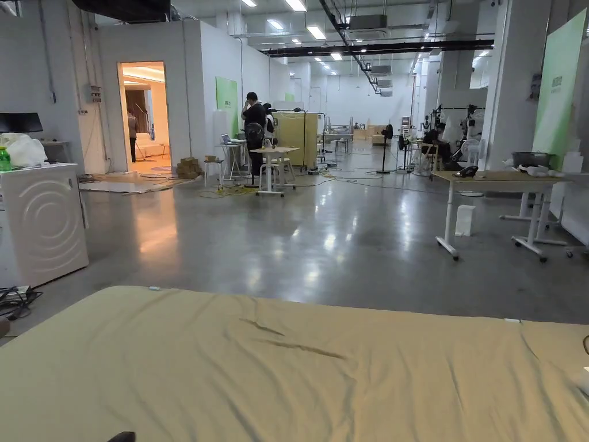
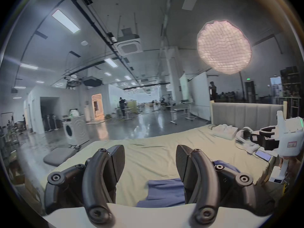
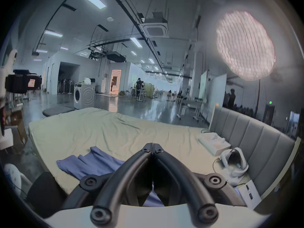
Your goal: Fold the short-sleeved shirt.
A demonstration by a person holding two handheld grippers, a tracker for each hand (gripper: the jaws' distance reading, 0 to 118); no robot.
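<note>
I'm holding the left gripper (image 2: 149, 162) jaws apart, right gripper (image 3: 153, 146) jaws together; the shirt (image 3: 92, 162), lower left, is risking bunching.

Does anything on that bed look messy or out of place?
The blue shirt lies rumpled near the bed's edge, not flat. A headset, a white box and cables sit by the headboard, odd for a bed.

No legible txt, labels or nos. anywhere.
</note>
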